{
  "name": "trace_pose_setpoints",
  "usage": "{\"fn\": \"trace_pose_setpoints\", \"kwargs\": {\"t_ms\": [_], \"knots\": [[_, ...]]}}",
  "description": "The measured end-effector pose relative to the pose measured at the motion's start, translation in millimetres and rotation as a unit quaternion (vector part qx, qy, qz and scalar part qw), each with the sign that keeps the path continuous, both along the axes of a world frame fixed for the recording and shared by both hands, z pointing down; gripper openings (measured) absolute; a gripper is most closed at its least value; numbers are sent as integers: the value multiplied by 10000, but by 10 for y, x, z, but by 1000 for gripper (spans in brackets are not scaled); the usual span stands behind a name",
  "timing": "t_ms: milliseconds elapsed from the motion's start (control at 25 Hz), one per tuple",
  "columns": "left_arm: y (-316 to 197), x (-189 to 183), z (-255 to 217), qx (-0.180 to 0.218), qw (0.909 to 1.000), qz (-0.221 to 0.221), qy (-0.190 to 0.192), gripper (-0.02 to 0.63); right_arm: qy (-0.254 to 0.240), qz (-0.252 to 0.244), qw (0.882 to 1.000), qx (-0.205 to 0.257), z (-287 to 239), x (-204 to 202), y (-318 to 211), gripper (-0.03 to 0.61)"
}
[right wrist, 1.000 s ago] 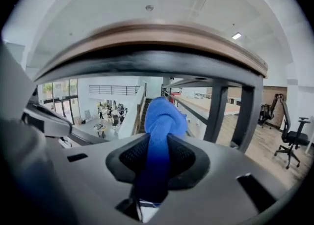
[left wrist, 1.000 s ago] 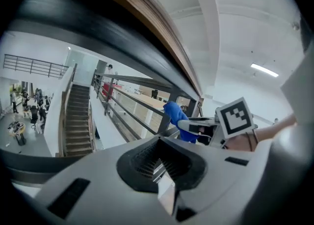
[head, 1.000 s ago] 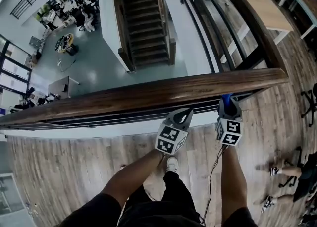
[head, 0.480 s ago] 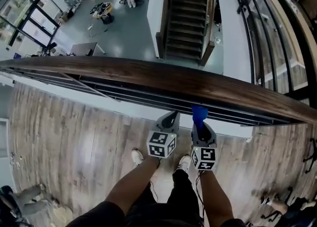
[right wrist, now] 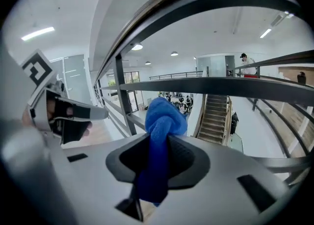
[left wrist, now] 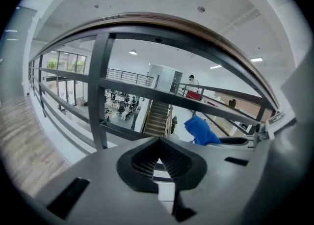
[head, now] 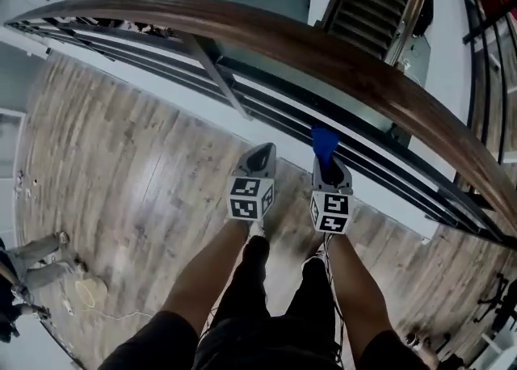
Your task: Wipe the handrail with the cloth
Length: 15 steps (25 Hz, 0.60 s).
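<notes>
The brown wooden handrail (head: pixel 323 52) arcs from upper left to the right edge in the head view, above dark metal bars (head: pixel 275 106). My right gripper (head: pixel 326 160) is shut on a bunched blue cloth (head: pixel 325 142), which sticks out past its tips, short of the rail and below it. In the right gripper view the cloth (right wrist: pixel 160 118) fills the jaws of that gripper (right wrist: pixel 158 138), with the handrail (right wrist: pixel 162 10) overhead. Just to its left, my left gripper (head: pixel 258 158) is shut and holds nothing. In the left gripper view that gripper (left wrist: pixel 158 144) points at the bars under the handrail (left wrist: pixel 162 21).
A slanted metal post (head: pixel 216 77) holds up the railing. Beyond it are a staircase (head: pixel 371 1) and a lower floor far below. I stand on a wooden plank floor (head: pixel 137 182). Another person's legs (head: pixel 36 257) and a loose cable (head: pixel 85 296) are at lower left.
The view has swung left, so the handrail now arcs higher and farther from both grippers. The grippers stay side by side, slightly closer together. The cloth is still held.
</notes>
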<state>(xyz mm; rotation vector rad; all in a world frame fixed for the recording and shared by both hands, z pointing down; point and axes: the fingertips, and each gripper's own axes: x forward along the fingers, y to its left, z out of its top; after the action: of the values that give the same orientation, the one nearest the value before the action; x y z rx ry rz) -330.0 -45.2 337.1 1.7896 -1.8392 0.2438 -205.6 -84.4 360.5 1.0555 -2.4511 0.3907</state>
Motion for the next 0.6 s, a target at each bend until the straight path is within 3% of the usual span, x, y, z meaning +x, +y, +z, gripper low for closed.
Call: {"fn": "trace_pose_setpoints", "kwargs": {"t_ms": [320,600], "knots": [[42,-1478,420,20,9987,-423,-276,4,-75,-418,9991,-6,370,-1776,-297,104],[-63,-2138,766,14,9991,-300,-309,4,453,-639,9969,-13,760,-2878,-607,104]]}}
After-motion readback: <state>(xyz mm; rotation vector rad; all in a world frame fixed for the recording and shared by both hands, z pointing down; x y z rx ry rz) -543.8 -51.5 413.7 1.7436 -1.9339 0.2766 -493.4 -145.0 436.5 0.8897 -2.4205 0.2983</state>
